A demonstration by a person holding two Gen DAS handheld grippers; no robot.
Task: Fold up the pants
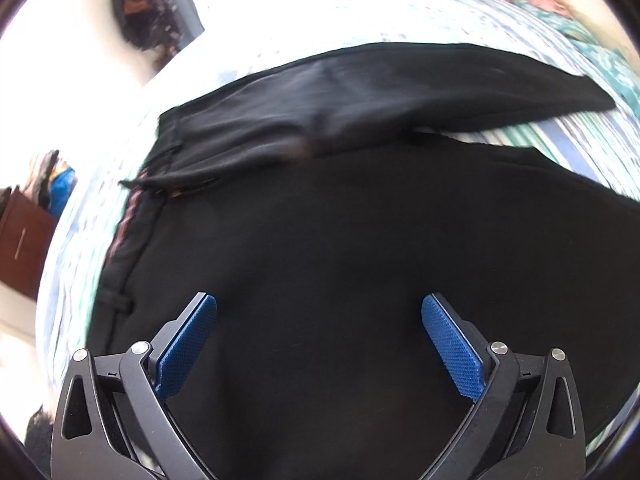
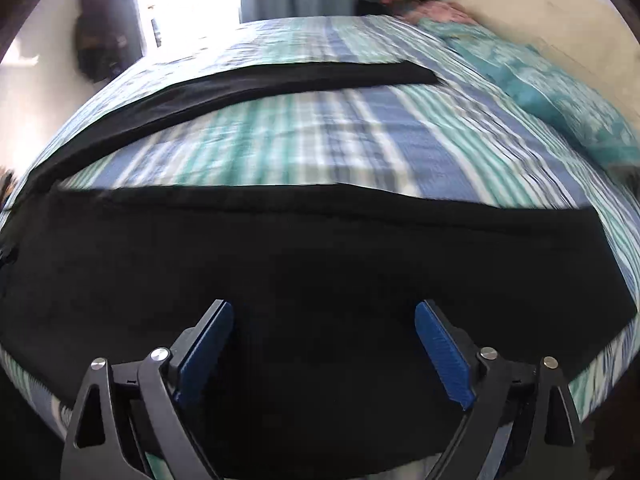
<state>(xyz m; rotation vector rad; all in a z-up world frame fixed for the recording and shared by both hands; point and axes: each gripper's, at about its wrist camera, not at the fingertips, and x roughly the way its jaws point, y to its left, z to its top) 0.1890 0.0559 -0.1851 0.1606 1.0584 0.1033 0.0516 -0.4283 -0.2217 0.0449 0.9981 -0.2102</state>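
Observation:
Black pants (image 1: 320, 220) lie spread flat on a bed, the two legs parted in a V. In the left wrist view the waistband (image 1: 132, 216) runs down the left side, and my left gripper (image 1: 319, 312) hangs open above the seat area with only flat cloth below its blue pads (image 1: 188, 344). In the right wrist view the near leg of the pants (image 2: 320, 260) fills the lower half and the far leg (image 2: 248, 84) stretches across the top. My right gripper (image 2: 324, 316) stands wide open over the near leg, nothing pinched between its pads (image 2: 440, 352).
The bed has a blue, teal and white striped cover (image 2: 320, 140). A teal patterned blanket (image 2: 560, 100) lies bunched along the right side by the wall. A brown cabinet (image 1: 24, 240) stands left of the bed. Dark things hang on the far wall (image 1: 140, 12).

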